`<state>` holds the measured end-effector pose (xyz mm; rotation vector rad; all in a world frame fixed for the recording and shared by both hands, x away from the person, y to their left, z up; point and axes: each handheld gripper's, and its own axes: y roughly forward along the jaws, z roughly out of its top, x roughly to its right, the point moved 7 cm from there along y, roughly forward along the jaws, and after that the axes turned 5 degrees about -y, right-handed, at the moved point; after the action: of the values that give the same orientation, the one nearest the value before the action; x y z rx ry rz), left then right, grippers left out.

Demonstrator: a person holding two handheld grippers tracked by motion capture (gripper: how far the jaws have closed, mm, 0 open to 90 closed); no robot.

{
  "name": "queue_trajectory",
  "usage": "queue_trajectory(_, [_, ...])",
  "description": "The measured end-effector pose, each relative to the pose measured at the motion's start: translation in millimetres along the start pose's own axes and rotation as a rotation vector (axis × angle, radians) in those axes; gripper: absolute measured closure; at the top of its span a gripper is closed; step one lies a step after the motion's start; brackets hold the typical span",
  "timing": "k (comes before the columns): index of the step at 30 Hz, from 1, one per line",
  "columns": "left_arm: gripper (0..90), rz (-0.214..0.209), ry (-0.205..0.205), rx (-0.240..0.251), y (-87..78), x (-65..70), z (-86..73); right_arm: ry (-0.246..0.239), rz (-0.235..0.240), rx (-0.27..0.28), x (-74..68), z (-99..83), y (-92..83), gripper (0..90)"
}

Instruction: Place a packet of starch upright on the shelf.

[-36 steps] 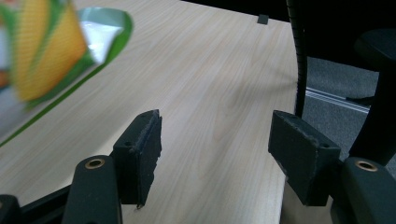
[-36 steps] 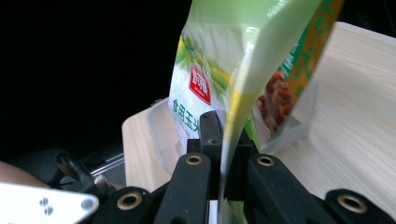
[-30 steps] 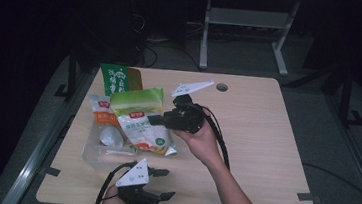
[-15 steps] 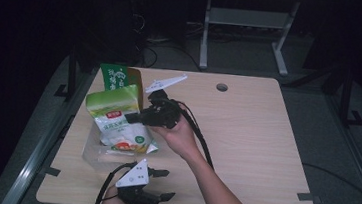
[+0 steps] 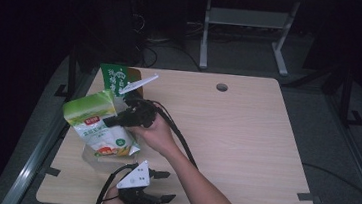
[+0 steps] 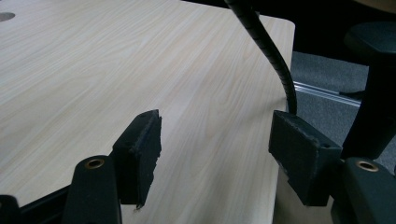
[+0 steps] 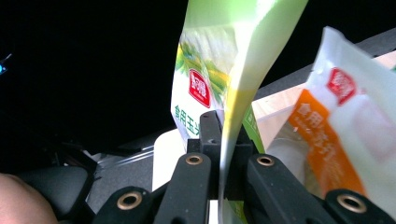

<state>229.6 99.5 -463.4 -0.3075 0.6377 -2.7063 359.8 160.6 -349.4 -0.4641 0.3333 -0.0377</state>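
Note:
A green-and-white pouch (image 5: 95, 124) hangs above the table's left side, held by one edge in my right gripper (image 5: 110, 121), which is shut on it. In the right gripper view the pouch (image 7: 210, 70) rises from between the closed jaws of the right gripper (image 7: 223, 140), its red label showing. Near the table's front edge my left gripper (image 5: 168, 186) stands open with nothing in it. In the left gripper view the left gripper (image 6: 215, 140) has its pads wide apart over bare wood.
Under the pouch sits a clear plastic tub (image 5: 88, 156). An orange-and-white bag (image 7: 345, 121) lies beside it. A dark green pack (image 5: 115, 79) stands at the back left. The right gripper's cable (image 6: 268, 51) trails across the table (image 5: 246, 138), which has a round hole (image 5: 222, 87).
My right gripper has carried the green-and-white pouch leftward, from mid-table to above the clear tub, and tipped it upright. The left gripper has stayed put.

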Motion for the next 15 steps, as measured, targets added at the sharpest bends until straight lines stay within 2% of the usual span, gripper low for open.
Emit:
queue_trajectory(1, [34.0,0.002,0.008,0.001,-0.5,-0.7,0.3,-0.003,0.001,-0.007,0.6,-0.7,3.3,89.2])
queue_trajectory(4, [34.0,0.0,-0.009,0.006,-0.5,-0.2,0.4,0.017,0.028,-0.015,2.4,-3.6,12.1,89.2])
queue_trajectory(9, [34.0,-0.004,-0.008,-0.001,0.6,-0.6,-1.1,0.043,0.053,-0.025,7.3,-8.5,24.5,89.2])
queue_trajectory(15, [34.0,-0.005,0.002,-0.001,1.1,-0.6,-1.0,0.064,0.055,-0.051,11.7,-19.8,36.5,89.0])
